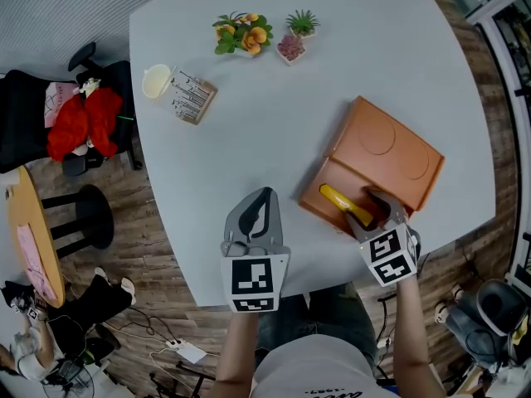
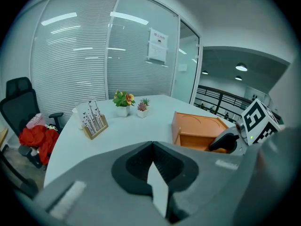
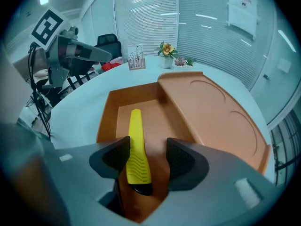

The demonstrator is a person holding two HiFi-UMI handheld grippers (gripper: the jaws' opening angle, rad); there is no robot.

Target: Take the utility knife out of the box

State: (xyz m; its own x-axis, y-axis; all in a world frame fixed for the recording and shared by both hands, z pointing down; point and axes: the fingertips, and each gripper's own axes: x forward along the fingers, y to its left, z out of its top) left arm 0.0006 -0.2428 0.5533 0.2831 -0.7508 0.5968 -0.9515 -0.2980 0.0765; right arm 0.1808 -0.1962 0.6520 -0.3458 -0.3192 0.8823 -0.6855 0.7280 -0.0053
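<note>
Right gripper (image 3: 148, 157): jaws wide, on both sides of yellow utility knife (image 3: 136, 147) inside orange box (image 3: 111, 112).
Left gripper (image 2: 151, 146): jaws together, empty.
Wall notice (image 2: 158, 45): print unreadable.

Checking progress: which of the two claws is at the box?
The right claw: its jaws stand open around the yellow utility knife in the orange box. The left claw hangs shut over the table.
</note>
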